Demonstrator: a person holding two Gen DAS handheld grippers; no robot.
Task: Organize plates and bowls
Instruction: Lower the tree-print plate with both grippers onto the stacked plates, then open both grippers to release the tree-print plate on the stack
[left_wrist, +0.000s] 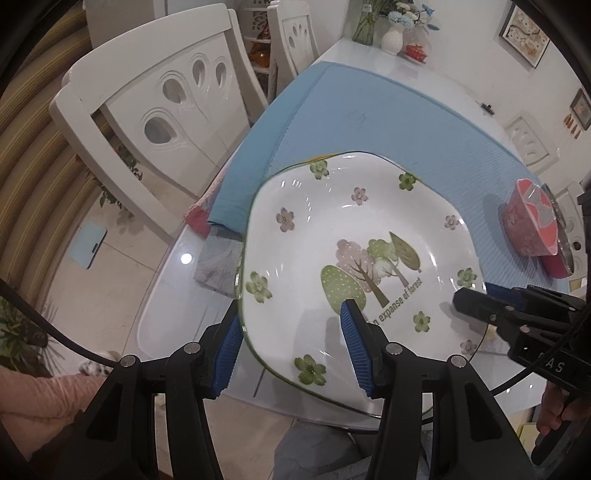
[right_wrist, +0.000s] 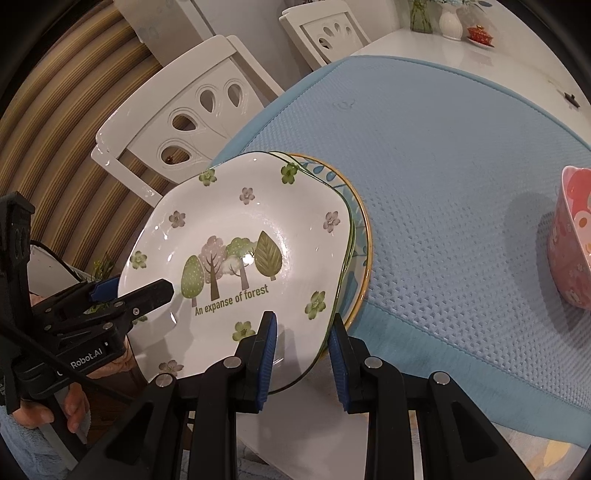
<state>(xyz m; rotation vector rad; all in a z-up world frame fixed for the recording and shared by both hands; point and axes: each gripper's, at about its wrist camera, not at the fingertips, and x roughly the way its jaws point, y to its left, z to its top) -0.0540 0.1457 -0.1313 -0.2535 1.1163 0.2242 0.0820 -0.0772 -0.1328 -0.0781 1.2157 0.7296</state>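
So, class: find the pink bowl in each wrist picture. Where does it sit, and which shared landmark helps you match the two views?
Left wrist view: the pink bowl sits at the right edge, on the blue mat, beyond the tree plate.
Right wrist view: the pink bowl is cut off by the right edge, right of the tree plate.
Shared landmark: the white vase at the table's far end.

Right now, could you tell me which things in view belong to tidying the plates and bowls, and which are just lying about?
Job:
forest plate, gripped at both edges
plates beneath
pink bowl
left gripper
right gripper

Lying about:
vase
red dish
chairs
blue mat
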